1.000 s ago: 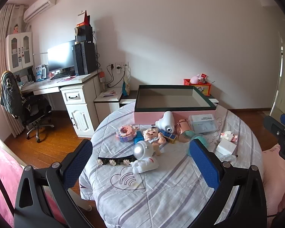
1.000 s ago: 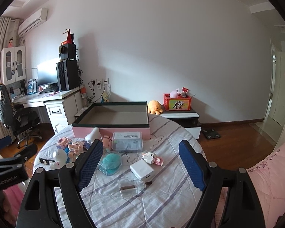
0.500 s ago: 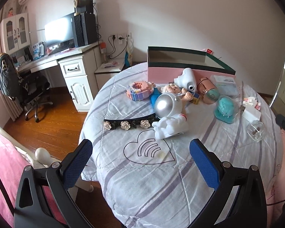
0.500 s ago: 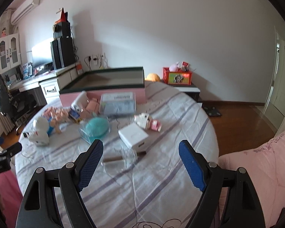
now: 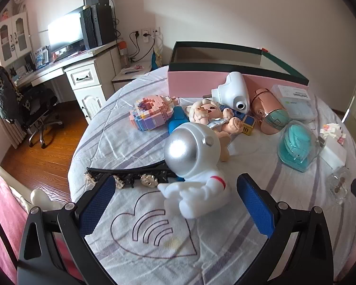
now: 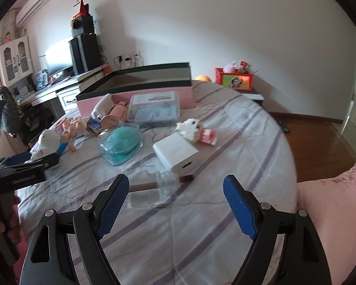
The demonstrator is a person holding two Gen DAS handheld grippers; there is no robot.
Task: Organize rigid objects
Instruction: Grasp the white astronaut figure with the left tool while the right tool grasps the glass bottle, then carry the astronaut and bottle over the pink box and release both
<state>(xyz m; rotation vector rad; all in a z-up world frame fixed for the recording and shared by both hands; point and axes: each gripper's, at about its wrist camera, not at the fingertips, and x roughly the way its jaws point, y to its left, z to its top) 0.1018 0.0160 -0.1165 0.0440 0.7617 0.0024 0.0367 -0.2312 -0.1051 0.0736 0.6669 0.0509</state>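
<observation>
The astronaut toy (image 5: 193,166) sits on the striped tablecloth (image 5: 135,249) well in front of the pink box (image 5: 194,85), at the near end of the heap of toys, and it looks to me like the first thing to go in. The left gripper (image 5: 175,197) hangs just short of it with its blue fingers wide apart and nothing between them; the toy's white body lies straight ahead between the two tips, its silver helmet toward the box, so its long axis runs roughly along the fingers. The left hand is clearly the nearer one. The right gripper (image 6: 175,201), fingers spread and empty too, points at a clear bottle (image 6: 154,190) lying crosswise, well to the right of the box's front. From the right camera the astronaut is only a small white shape far left, half hidden behind the other gripper; the left camera shows its pose plainly, plus a black strip with flowers (image 5: 128,175) just left of it.
</observation>
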